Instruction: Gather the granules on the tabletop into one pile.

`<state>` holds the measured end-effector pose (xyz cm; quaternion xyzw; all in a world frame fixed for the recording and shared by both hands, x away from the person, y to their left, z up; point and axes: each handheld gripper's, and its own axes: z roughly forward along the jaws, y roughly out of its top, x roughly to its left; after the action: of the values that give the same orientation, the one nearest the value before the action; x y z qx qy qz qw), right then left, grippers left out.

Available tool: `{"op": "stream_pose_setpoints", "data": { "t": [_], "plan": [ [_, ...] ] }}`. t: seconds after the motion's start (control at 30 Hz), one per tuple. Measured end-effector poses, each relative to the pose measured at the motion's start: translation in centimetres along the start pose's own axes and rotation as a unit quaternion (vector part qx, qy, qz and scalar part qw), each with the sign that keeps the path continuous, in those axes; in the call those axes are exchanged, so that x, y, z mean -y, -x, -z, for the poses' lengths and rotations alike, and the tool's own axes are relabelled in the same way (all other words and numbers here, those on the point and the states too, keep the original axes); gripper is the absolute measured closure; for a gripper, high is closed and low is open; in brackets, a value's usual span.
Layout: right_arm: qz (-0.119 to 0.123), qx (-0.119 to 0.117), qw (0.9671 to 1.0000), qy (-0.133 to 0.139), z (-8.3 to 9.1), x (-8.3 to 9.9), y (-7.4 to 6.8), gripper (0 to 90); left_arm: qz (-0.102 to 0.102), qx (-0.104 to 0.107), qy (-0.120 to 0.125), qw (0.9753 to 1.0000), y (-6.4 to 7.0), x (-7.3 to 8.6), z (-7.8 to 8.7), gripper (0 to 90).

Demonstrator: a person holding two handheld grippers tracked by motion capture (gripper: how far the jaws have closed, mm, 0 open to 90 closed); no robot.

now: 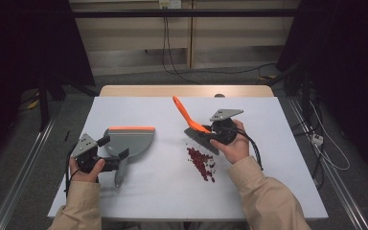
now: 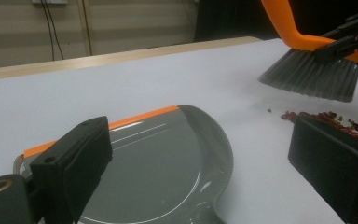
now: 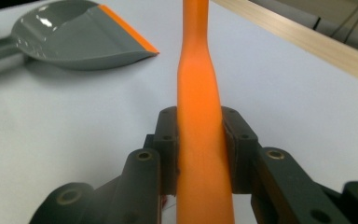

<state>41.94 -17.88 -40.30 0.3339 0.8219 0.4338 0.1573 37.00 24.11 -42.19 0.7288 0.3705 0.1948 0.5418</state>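
From the high view the right gripper [image 1: 214,133] pinches the brush [image 1: 199,133] above the red beans [image 1: 201,163] mid-table, toward the near edge; the left gripper view shows its jaws spread over the dustpan [image 2: 158,163], so sweeping low toward the pan's orange lip seems best, while the right gripper view confirms a centred clamp on the handle [image 3: 198,116].

white-covered worktop [image 1: 153,191] with pale wooden far edge [image 1: 187,90] | grey floor beyond, black cables [image 1: 172,62] trailing across it | white wall socket [image 1: 169,4] at top | metal rail [image 1: 21,167] along left side
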Motion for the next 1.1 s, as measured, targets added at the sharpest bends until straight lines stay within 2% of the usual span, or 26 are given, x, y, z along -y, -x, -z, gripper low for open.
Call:
{"op": "stream_pose_setpoints", "data": {
  "t": [0.03,0.07,0.1,0.2,0.27,0.33,0.4,0.43,0.5,0.6,0.83,0.97,1.03,1.1],
  "plan": [
    [0.022,-0.003,0.9997,-0.001,-0.3,-0.2,0.1,71.3,-0.001,0.000,-0.001,1.0000,0.0,0.0,0.0,5.8],
    [0.034,-0.006,0.9994,-0.001,-0.5,-0.2,0.2,71.3,0.000,-0.001,-0.002,1.0000,0.0,0.0,0.0,5.8],
    [0.059,-0.013,0.9982,0.001,-0.9,-0.3,0.3,71.3,0.001,-0.001,-0.002,1.0000,0.0,0.0,0.0,5.8],
    [0.100,-0.021,0.9947,0.000,-1.7,-0.3,0.7,71.3,0.001,-0.002,-0.003,1.0000,-0.1,0.0,-0.1,5.8],
    [0.138,-0.033,0.9898,0.004,-2.4,-0.1,1.0,71.3,0.001,-0.002,-0.003,1.0000,-0.2,0.1,-0.1,5.8],
    [0.154,-0.040,0.9873,0.001,-2.9,0.0,1.2,71.3,0.002,-0.002,-0.005,1.0000,-0.2,0.1,-0.1,5.8],
    [0.174,-0.050,0.9835,-0.006,-3.4,0.1,1.2,71.3,0.002,-0.003,-0.008,1.0000,-0.2,0.1,-0.2,5.8],
    [0.191,-0.056,0.9799,-0.012,-3.7,0.2,1.1,71.3,0.002,-0.003,-0.009,1.0000,-0.2,0.1,-0.2,5.8],
    [0.200,-0.068,0.9773,-0.011,-3.8,0.2,0.7,71.3,0.002,-0.003,-0.009,1.0000,-0.3,0.2,-0.2,5.8],
    [0.228,-0.084,0.9697,-0.023,-3.5,0.3,0.0,71.4,0.002,-0.003,-0.009,1.0000,-0.3,0.1,-0.2,5.8],
    [0.245,-0.111,0.9627,-0.029,-2.0,0.9,-0.7,71.4,0.002,-0.003,-0.009,1.0000,-0.2,0.1,-0.2,5.8],
    [0.241,-0.122,0.9625,-0.026,-1.3,1.3,-1.1,71.4,0.001,-0.004,-0.009,1.0000,-0.1,0.1,-0.2,5.8],
    [0.246,-0.123,0.9609,-0.027,-1.1,1.5,-1.3,71.4,0.001,-0.003,-0.009,1.0000,-0.1,0.1,-0.2,5.8],
    [0.244,-0.122,0.9617,-0.027,-0.9,1.5,-1.5,71.3,0.002,-0.004,-0.008,1.0000,-0.1,0.1,-0.2,5.8]
  ]
}}
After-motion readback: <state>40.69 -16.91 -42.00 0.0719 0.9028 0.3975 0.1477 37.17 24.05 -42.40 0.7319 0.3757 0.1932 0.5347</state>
